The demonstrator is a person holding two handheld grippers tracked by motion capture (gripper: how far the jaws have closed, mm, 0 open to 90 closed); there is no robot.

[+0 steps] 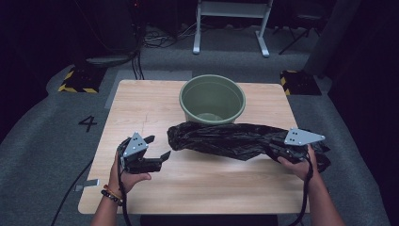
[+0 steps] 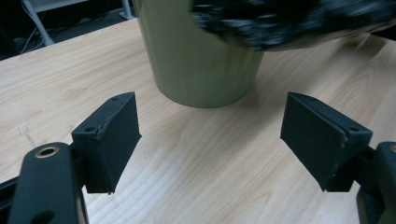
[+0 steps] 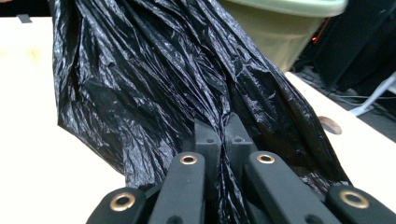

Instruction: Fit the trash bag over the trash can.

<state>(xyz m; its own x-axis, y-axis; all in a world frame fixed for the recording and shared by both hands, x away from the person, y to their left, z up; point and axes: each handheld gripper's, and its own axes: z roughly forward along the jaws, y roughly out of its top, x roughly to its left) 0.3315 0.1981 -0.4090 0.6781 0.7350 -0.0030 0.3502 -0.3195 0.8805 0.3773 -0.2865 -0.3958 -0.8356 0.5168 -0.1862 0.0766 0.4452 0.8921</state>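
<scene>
The crinkled black plastic bin bag (image 1: 221,139) hangs just above the table (image 1: 141,101), in front of the round green plastic bucket (image 1: 212,99). The right gripper (image 1: 277,151) is pinched tight on one end; the left gripper (image 1: 157,149) gapes empty. Light, limp and slippery, I'd say; best taken by its free edge.

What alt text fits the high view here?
A person at a wooden table pinches one end of a crumpled black plastic bag in the shut right tool, the bag stretched across in front of a green bucket. The left tool is open and empty, apart from the bag's other end.
</scene>
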